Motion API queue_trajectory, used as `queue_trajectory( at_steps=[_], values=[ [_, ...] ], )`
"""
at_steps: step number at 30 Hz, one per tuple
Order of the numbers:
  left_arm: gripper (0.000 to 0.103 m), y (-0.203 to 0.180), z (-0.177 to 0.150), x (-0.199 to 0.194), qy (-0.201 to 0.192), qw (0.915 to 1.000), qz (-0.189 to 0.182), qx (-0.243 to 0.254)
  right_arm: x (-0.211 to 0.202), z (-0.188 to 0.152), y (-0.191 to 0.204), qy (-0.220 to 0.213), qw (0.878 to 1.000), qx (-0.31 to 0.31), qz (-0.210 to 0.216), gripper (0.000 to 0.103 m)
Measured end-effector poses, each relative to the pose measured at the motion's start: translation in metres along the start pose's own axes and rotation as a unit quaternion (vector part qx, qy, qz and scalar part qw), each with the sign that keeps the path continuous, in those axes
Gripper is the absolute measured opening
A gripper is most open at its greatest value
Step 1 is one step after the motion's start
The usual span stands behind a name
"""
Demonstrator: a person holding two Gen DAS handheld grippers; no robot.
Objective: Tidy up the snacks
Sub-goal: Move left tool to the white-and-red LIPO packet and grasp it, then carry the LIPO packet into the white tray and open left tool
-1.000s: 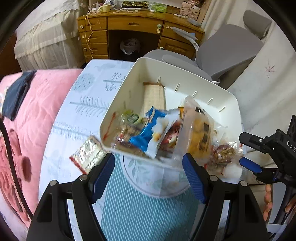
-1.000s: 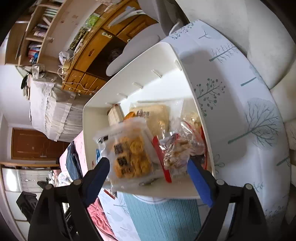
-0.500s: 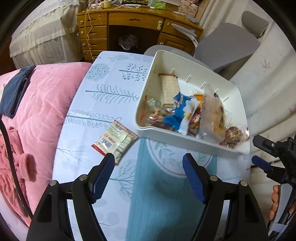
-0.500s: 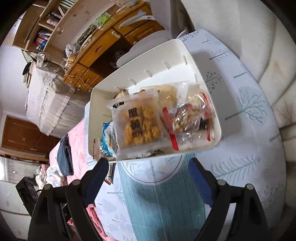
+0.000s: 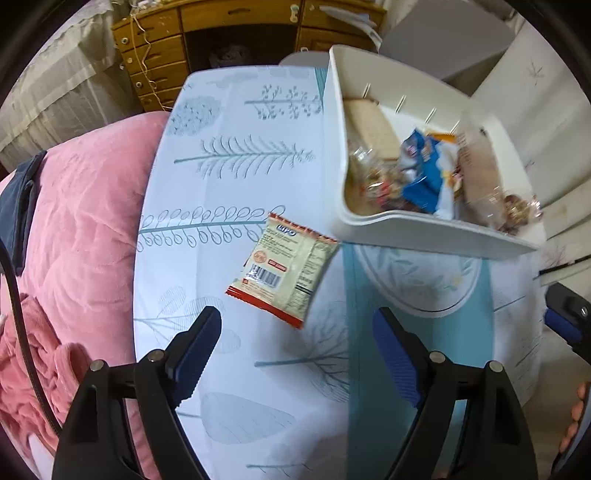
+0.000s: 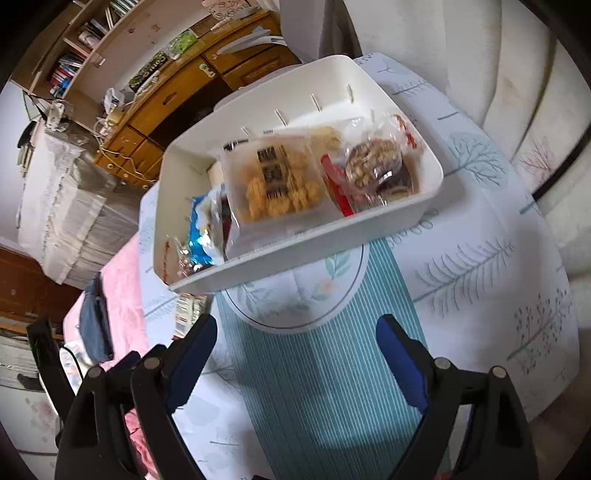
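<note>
A cream snack packet (image 5: 284,269) with red edges lies flat on the tablecloth, just left of the white bin (image 5: 424,236). My left gripper (image 5: 295,354) points down close behind the packet, its jaws opening, with nothing between them. The bin holds several snacks: a blue packet (image 5: 424,173), a clear bag of yellow cookies (image 6: 280,181) and a bag of nuts (image 6: 373,166). My right gripper (image 6: 295,354) hangs open and empty over the teal striped runner (image 6: 325,387), short of the bin's front wall (image 6: 295,251). The loose packet (image 6: 188,314) peeks out below the bin's left corner.
The round table wears a white cloth with tree prints (image 5: 229,155). A pink quilt (image 5: 81,221) lies to its left. A wooden desk (image 5: 221,26) and a grey chair (image 5: 443,37) stand beyond. White cushions (image 6: 498,74) border the right side.
Both grippers have drawn back from the bin. The left one swung left so the loose packet now lies just ahead of its tips, and its jaws stand wider. The right stays open.
</note>
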State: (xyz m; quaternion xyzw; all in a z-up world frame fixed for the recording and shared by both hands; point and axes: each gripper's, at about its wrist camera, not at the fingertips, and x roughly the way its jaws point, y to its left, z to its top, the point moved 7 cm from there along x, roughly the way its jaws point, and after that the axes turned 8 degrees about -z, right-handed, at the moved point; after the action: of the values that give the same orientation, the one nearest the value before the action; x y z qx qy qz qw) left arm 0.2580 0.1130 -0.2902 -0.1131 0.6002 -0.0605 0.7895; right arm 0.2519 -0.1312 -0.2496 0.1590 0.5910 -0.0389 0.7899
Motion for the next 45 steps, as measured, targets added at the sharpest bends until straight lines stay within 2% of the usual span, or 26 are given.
queue_trajectory(
  at_steps=[6,12,21,24,28,35,45],
  values=[
    [0.083,0.011,0.006,0.030,-0.006,0.9994,0.015,0.031,0.012,-0.024,0.008,0.002,0.999,-0.014,-0.034,0.089],
    [0.083,0.020,0.010,0.057,-0.003,0.9988,0.026,0.041,0.026,-0.046,0.011,0.017,0.998,-0.026,-0.059,0.089],
    [0.082,0.026,0.015,0.073,-0.017,0.9989,0.017,0.040,0.035,-0.059,0.006,0.030,0.996,-0.030,-0.076,0.089],
    [0.076,0.024,0.018,0.075,-0.024,0.9987,0.014,0.044,0.034,-0.059,0.004,0.032,0.996,-0.029,-0.078,0.089],
    [0.062,0.021,0.020,0.074,-0.032,0.9979,0.017,0.052,0.031,-0.060,0.001,0.031,0.995,-0.035,-0.085,0.089],
    [0.048,0.021,0.020,0.067,-0.040,0.9986,0.006,0.036,0.022,-0.059,-0.002,0.028,0.995,-0.039,-0.088,0.089],
    [0.045,0.021,0.007,0.048,-0.038,0.9988,0.023,0.018,0.012,-0.059,-0.010,0.026,0.995,-0.051,-0.079,0.089]
  ],
)
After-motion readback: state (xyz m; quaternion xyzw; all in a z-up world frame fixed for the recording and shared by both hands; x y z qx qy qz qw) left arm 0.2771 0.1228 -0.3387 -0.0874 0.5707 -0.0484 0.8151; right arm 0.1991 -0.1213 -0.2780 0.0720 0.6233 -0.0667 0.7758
